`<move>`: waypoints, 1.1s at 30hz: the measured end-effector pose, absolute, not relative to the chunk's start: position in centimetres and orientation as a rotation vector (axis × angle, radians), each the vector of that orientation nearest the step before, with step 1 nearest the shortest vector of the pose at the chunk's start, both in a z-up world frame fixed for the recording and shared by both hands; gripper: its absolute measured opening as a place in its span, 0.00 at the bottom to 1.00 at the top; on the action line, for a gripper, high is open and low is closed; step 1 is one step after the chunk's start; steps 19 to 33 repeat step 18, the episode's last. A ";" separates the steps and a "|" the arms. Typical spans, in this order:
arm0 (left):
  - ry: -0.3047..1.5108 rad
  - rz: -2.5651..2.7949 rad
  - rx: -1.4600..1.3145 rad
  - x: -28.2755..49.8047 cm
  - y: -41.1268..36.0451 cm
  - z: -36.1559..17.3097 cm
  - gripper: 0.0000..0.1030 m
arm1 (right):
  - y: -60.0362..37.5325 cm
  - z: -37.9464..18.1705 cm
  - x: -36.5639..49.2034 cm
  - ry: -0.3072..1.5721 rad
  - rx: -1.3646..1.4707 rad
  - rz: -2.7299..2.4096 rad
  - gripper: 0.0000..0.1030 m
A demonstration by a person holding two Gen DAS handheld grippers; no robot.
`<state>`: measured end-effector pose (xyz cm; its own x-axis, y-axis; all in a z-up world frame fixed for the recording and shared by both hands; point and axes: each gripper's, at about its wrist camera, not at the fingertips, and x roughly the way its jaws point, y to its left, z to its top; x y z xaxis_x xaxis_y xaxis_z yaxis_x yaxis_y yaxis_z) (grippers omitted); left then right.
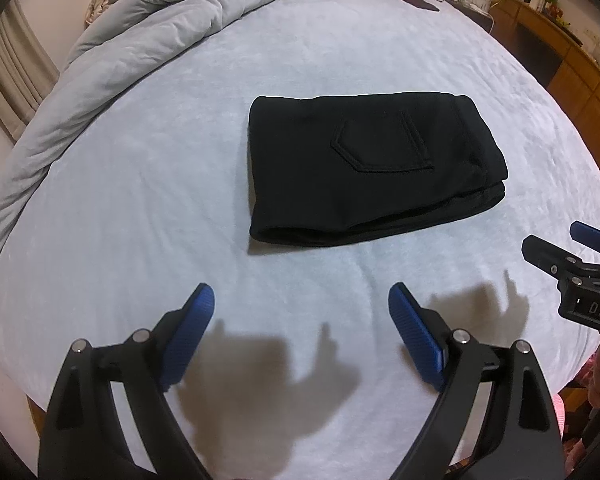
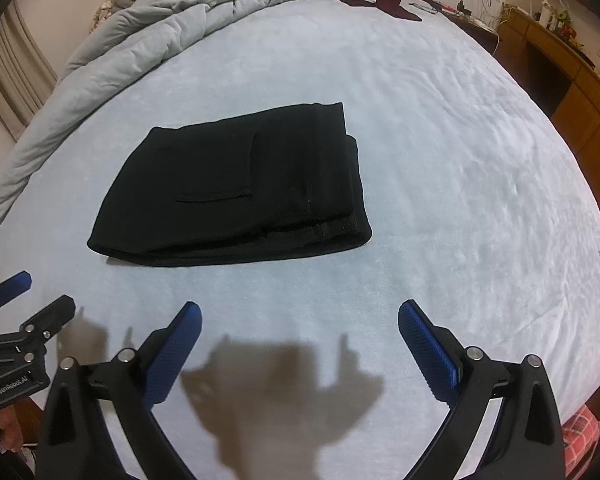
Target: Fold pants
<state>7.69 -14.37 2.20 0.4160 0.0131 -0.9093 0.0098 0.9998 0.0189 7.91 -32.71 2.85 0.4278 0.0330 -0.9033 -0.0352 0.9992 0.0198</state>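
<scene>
One view shows pants' [image 2: 236, 188] stacked waistband.

We note a bed [image 1: 140, 184] under a pale blue sheet, a grey duvet [image 1: 148, 36] bunched along its left edge, wooden cabinets [image 1: 572, 60] at right, beige curtains [image 1: 12, 64] at left, overhead light casting sharp shadows.

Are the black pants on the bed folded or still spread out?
Folded. The pants lie as a compact rectangle on the bed, with stacked layers showing along the near edge and a back pocket on top.
</scene>
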 end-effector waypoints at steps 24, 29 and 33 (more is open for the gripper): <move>1.141 0.000 0.011 7.7 -14.4 2.1 0.87 | -33.1 2.5 8.2 1.144 0.012 0.039 0.96; 1.141 0.000 0.011 7.7 -14.4 2.1 0.87 | -33.1 2.5 8.2 1.144 0.012 0.039 0.96; 1.141 0.000 0.011 7.7 -14.4 2.1 0.87 | -33.1 2.5 8.2 1.144 0.012 0.039 0.96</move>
